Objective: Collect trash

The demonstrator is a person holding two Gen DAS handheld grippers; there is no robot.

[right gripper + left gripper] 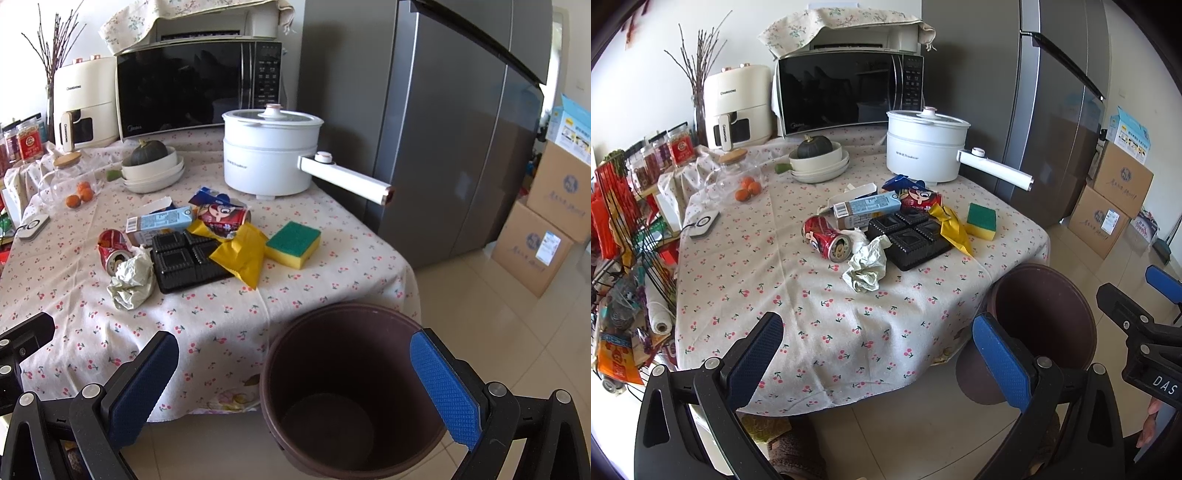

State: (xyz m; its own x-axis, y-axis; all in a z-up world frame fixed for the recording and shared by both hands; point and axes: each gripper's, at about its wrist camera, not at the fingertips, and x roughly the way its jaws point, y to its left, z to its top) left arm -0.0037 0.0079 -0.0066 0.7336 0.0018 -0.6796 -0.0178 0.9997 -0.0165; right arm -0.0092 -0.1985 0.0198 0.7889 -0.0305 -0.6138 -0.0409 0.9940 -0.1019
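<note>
Trash lies mid-table on the cherry-print cloth: a crumpled paper wad [866, 264] [132, 277], a crushed red can [824, 237] [112, 251], a black plastic tray [910, 238] [186, 258], a yellow wrapper [951, 227] [242, 253], a blue carton [866, 211] [159, 221] and a red snack packet [919, 199] [221, 218]. A brown bin [1039, 314] [351, 384] stands on the floor at the table's near right corner, with nothing inside. My left gripper [882, 354] is open over the near table edge. My right gripper [291, 384] is open above the bin.
A sponge [981, 220] [293, 243], white electric pot [925, 146] [269, 151], bowls with a squash [820, 160], glass jar with oranges [737, 181], microwave [846, 88] and air fryer [737, 105] share the table. Fridge [443, 129] and cardboard boxes [546, 229] stand right; a cluttered rack [624, 236] left.
</note>
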